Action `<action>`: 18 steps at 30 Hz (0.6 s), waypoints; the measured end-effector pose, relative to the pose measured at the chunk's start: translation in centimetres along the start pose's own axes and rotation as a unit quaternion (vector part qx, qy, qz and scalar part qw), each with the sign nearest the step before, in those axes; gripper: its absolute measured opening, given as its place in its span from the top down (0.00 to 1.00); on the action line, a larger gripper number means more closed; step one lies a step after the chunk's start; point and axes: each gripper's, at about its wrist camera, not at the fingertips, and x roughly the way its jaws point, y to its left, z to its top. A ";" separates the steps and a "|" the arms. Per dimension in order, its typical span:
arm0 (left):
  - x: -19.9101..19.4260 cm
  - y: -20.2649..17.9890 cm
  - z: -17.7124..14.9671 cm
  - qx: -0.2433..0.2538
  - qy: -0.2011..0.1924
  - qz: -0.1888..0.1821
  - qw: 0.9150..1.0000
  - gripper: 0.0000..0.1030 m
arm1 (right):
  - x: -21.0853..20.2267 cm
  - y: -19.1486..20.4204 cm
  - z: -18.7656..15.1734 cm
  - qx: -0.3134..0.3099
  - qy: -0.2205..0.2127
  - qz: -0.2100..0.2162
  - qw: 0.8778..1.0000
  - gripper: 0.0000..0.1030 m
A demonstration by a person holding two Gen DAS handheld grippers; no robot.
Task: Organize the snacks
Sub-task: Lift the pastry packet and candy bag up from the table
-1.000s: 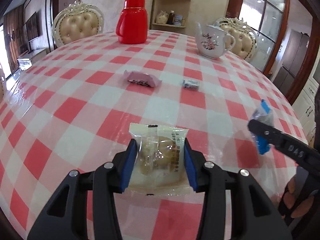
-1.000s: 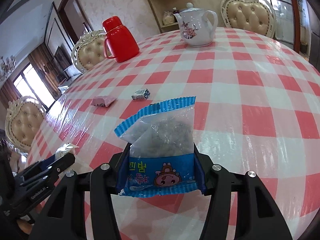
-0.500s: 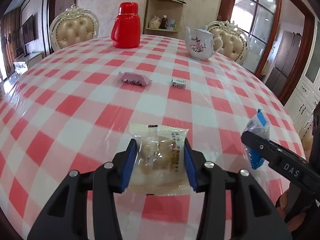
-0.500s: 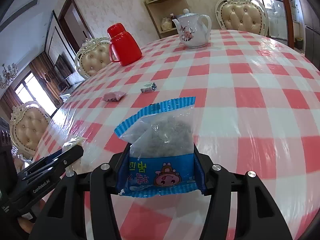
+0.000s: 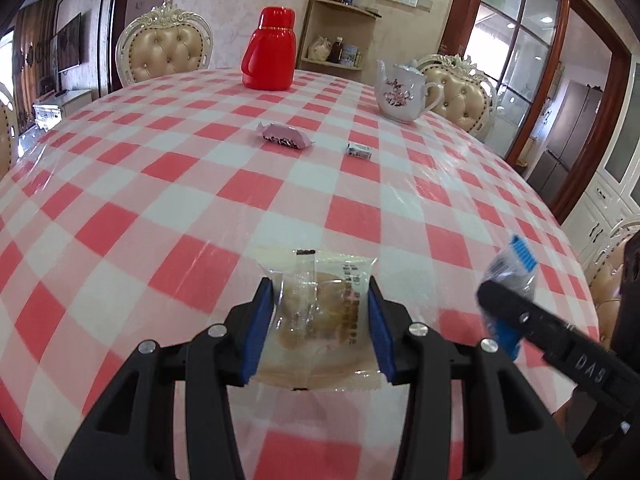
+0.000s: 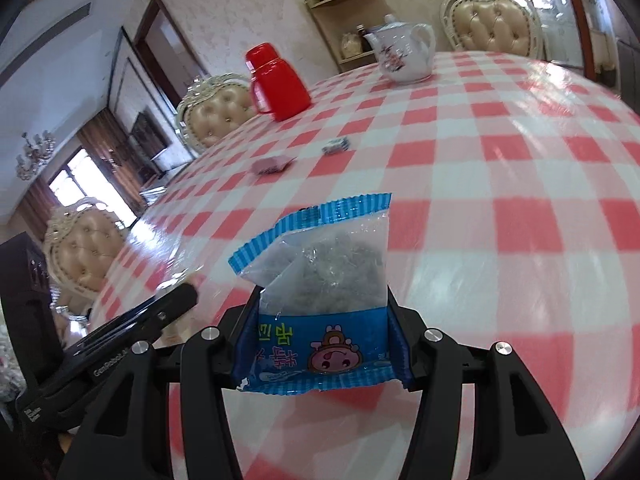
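Observation:
My left gripper (image 5: 318, 300) is shut on a clear-wrapped pastry packet (image 5: 320, 316), held above the near edge of the checked table (image 5: 200, 184). My right gripper (image 6: 322, 312) is shut on a blue snack bag (image 6: 320, 304) with a pink cartoon face and dark contents. That blue bag (image 5: 510, 280) also shows at the right of the left wrist view, with the right gripper's black finger across it. Farther out on the cloth lie a pink wrapped snack (image 5: 284, 139) and a small blue-and-white candy (image 5: 360, 150); the same pink snack (image 6: 272, 165) and candy (image 6: 337, 145) lie mid-table in the right wrist view.
A red thermos jug (image 5: 270, 55) and a white flowered teapot (image 5: 404, 95) stand at the table's far side. Padded cream chairs (image 5: 166, 52) ring the table. A corner shelf (image 5: 340, 32) with jars is behind. White cabinets (image 5: 612, 184) stand to the right.
Both grippers have drawn back toward the near edge of the table with their packets still held; the jug, teapot and loose snacks look farther away.

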 end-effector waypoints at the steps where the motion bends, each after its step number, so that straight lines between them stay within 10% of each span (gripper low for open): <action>1: -0.4 -0.1 -0.2 0.001 -0.003 0.000 1.000 0.56 | -0.3 0.4 -0.5 -0.005 -0.001 0.001 1.000 0.48; 18: -9.1 1.7 -5.5 0.028 -0.012 0.035 0.999 0.56 | -3.9 6.0 -6.5 -0.051 0.028 0.029 0.998 0.48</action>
